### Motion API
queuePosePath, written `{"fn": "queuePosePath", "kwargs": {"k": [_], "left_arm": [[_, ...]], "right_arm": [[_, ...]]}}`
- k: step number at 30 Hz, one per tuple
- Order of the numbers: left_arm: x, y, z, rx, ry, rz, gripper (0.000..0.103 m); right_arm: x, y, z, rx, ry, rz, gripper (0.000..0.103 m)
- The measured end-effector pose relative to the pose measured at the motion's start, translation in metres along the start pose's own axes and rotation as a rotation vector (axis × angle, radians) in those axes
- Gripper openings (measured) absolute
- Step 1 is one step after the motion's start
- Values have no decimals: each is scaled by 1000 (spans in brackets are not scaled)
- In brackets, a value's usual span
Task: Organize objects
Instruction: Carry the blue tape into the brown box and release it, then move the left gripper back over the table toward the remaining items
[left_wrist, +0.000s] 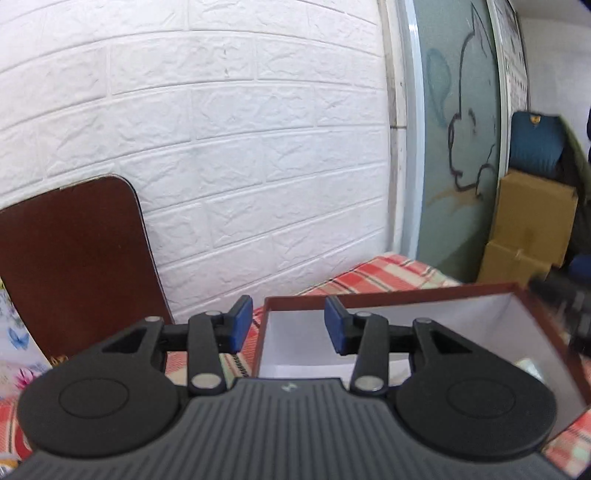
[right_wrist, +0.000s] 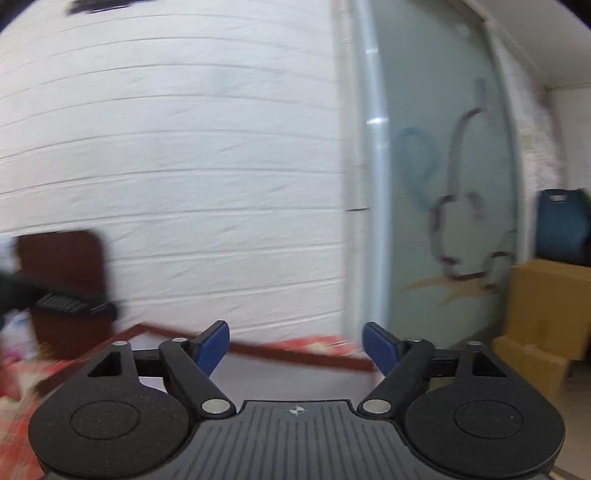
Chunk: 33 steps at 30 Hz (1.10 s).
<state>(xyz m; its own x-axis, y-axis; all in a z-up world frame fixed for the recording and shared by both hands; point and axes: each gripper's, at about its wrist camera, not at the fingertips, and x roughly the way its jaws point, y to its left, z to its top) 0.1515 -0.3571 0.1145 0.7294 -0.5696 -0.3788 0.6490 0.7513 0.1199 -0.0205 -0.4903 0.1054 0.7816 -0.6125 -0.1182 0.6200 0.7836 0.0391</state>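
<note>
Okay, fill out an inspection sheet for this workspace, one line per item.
Surface: red plaid tablecloth.
Job's things: open red-rimmed cardboard box with white inside; nothing seen in the part that shows.
Clutter: floral-print items at left, too unclear to name.
Grippers: left claw open, empty, at the box rim; right claw open wide, empty.
Cables: nothing seen.
Surroundings: white brick-pattern wall, dark brown board, frosted glass door, brown cartons.

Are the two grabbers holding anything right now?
No. The left gripper and the right gripper both stand open with nothing between their pads, above the box.
</note>
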Motion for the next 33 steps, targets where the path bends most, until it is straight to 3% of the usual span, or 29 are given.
{"fn": "queuePosePath", "kwargs": {"k": [2, 5, 10, 13, 17, 20, 25, 30, 33], "left_arm": [[6, -10, -7, 52, 12, -8, 45], [17, -27, -19, 131, 20, 9, 45], [22, -38, -24, 233, -42, 79, 46], [30, -40, -26, 273, -20, 124, 47], [26, -29, -25, 203, 39, 133, 46], [13, -28, -29, 217, 76, 173, 46], [-27, -13, -55, 150, 143, 223, 46], [-68, 24, -70, 35, 165, 261, 46], [-102, 46, -73, -26, 147, 287, 48]], "right_arm": [[16, -17, -2, 31, 10, -51, 84], [30, -21, -8, 26, 22, -39, 83], [28, 9, -20, -231, -75, -60, 85], [22, 23, -25, -330, -116, -57, 84], [17, 24, -21, -313, -125, -60, 84], [14, 26, -16, -299, -107, -29, 84], [4, 41, -17, -328, -106, 40, 84], [-11, 63, -11, -271, -76, 141, 84], [-30, 81, -5, -239, -108, 122, 86]]}}
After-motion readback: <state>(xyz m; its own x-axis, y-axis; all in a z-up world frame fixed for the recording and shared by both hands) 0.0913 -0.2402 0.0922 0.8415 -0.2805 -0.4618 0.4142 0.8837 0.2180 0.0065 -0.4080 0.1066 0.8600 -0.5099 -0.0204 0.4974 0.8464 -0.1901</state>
